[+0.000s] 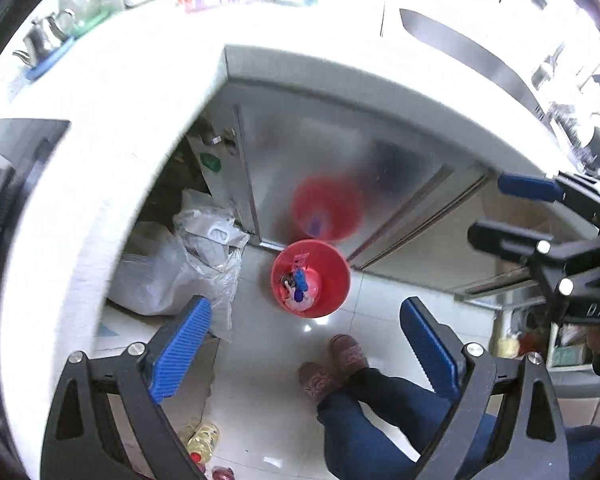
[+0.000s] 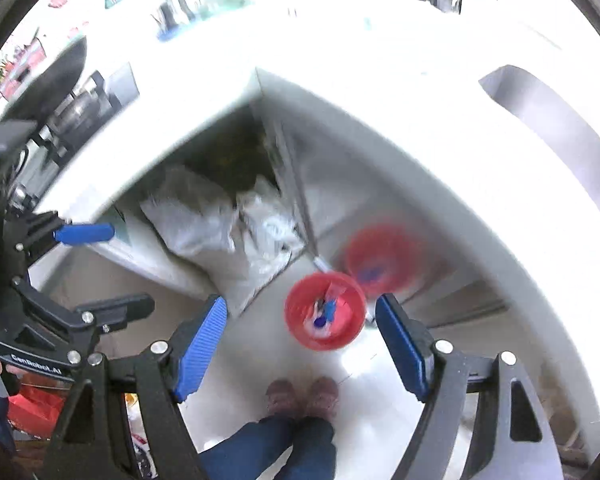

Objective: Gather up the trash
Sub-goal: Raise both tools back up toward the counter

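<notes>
Both grippers up high, pointing down at the floor.

Left gripper (image 1: 304,356) w/ black arms and ribbed blue pads (image 1: 180,350): jaws wide apart, nothing between them. Released, empty.

Right gripper (image 2: 300,352) w/ the same blue pads (image 2: 200,350): jaws apart too, nothing pinched. Empty as well. Seen again from the left cam at the far right edge, out in the air.

Round red plastic bucket (image 1: 310,278) down on the shiny white tile floor (image 1: 260,380), just in front of the grey metal cabinet door (image 1: 320,148). Inside the bucket: small bits of trash (image 1: 298,282), blue, pink and white, lying at the bottom. Blurry red glow of the bucket mirrored in the door above it.

Crumpled white plastic bags (image 1: 184,256) piled left of the bucket, tucked under the white countertop (image 1: 140,92), near the bucket but not touching, as far as can be told.

Two brown fuzzy slippers (image 1: 332,364) and dark blue trouser legs (image 1: 364,420) on the tiles, near the bucket, apart from it.

Yellow bottles (image 1: 202,438) at the bottom left of the left cam view, by the gripper arm. Right cam pic blurry.
</notes>
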Motion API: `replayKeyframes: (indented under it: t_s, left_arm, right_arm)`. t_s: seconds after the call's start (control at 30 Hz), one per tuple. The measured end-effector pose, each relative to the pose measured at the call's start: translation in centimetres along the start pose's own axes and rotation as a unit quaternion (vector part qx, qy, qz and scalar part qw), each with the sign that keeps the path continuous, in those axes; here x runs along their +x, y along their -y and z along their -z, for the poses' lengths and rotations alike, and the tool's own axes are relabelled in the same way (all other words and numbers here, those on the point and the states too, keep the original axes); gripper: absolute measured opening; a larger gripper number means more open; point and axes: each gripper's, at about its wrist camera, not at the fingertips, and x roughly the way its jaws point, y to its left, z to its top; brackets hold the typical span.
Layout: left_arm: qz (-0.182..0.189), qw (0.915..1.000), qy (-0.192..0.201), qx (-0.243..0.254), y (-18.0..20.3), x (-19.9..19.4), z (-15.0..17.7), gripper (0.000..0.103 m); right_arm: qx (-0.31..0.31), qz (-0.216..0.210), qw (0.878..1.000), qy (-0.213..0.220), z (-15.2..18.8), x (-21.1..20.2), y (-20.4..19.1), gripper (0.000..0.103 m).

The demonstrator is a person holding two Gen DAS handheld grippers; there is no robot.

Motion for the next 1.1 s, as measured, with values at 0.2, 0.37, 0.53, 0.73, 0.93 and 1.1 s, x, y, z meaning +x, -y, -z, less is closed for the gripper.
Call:
replayKeyframes:
  t_s: [0.2,0.37,0.53,0.73,0.93,1.1]
  left_arm:
    - [0.005,0.9994,0.031,-0.015,0.4,-6.5,-1.8,0.094]
    - [-0.020,0.9971,0.073,-0.001,0.7,-11.7,-4.2,0.094]
    - [-0.018,0.9941,0.106,0.012,1.1,-15.0,-6.6,0.094]
    - [-0.042,0.9887,0.140,0.035,2.0,-18.2,-9.4,0.094]
    - [-0.047,0.9862,0.156,0.026,1.5,-18.6,-12.7,0.103]
    - [-0.056,0.9861,0.155,0.016,1.7,-17.1,-16.3,0.103]
  right_arm:
    - [-0.005,0.010,0.999,0.042,-2.4,-6.3,-1.4,0.075]
    - [-0.006,0.017,0.997,0.072,-3.7,-9.3,-2.0,0.075]
    - [-0.001,0.028,0.994,0.110,-5.6,-11.8,-1.9,0.085]
    - [0.004,0.050,0.988,0.143,-7.9,-13.9,-1.2,0.088]
    - [0.000,0.055,0.984,0.170,-9.8,-14.0,0.4,0.093]
    - [-0.010,0.048,0.985,0.166,-12.3,-12.8,2.4,0.093]
